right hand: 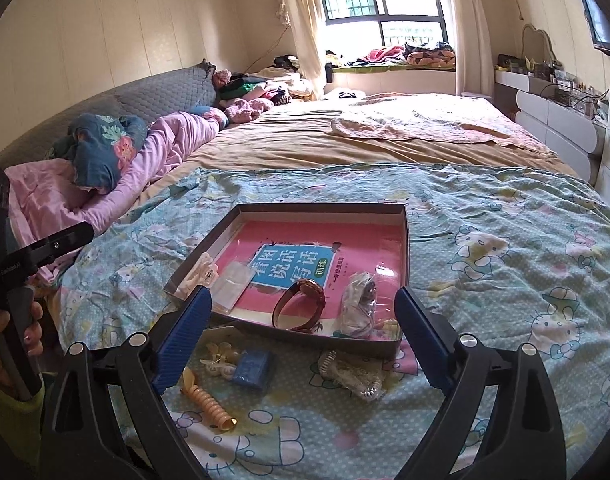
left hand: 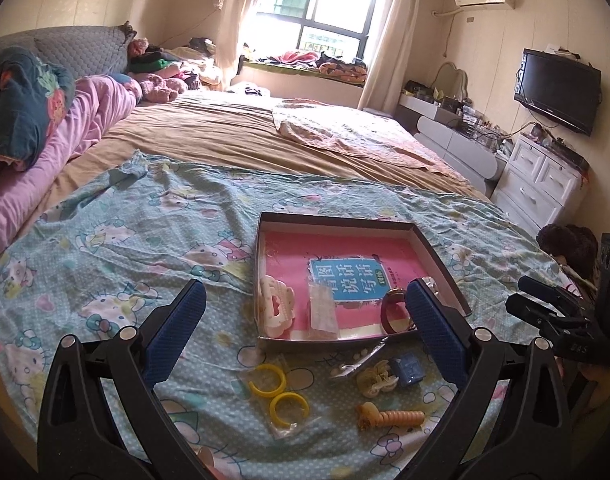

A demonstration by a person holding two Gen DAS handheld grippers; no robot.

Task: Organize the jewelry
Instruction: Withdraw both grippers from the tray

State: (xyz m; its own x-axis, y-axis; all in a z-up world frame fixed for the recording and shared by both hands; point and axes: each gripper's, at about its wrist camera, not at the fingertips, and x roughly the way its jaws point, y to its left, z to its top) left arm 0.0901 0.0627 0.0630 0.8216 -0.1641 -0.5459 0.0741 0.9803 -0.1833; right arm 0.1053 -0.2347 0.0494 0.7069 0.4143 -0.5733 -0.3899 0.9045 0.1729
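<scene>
A shallow dark box (left hand: 441, 260) (right hand: 209, 240) with a pink booklet inside lies on the blue cartoon sheet. It holds a cream hair claw (left hand: 276, 306), a clear packet (left hand: 323, 312) (right hand: 233, 284), a red-brown watch (left hand: 393, 310) (right hand: 301, 304) and a bagged item (right hand: 359, 308). In front of the box lie bagged yellow rings (left hand: 279, 390), a pale claw clip (left hand: 375, 378) (right hand: 219, 356), a blue cube (left hand: 409, 368) (right hand: 253, 368), an orange spiral tie (left hand: 389, 418) (right hand: 207, 400) and a clear spiral tie (right hand: 351, 372). My left gripper (left hand: 305, 332) and right gripper (right hand: 303, 332) are open and empty above these.
The sheet covers the near end of a wide bed (left hand: 233, 132). Pink bedding and pillows (left hand: 65, 128) lie at the left. White drawers (left hand: 541, 180) and a TV (left hand: 557, 88) stand at the right. The other gripper shows at each view's edge (left hand: 561, 312) (right hand: 21, 264).
</scene>
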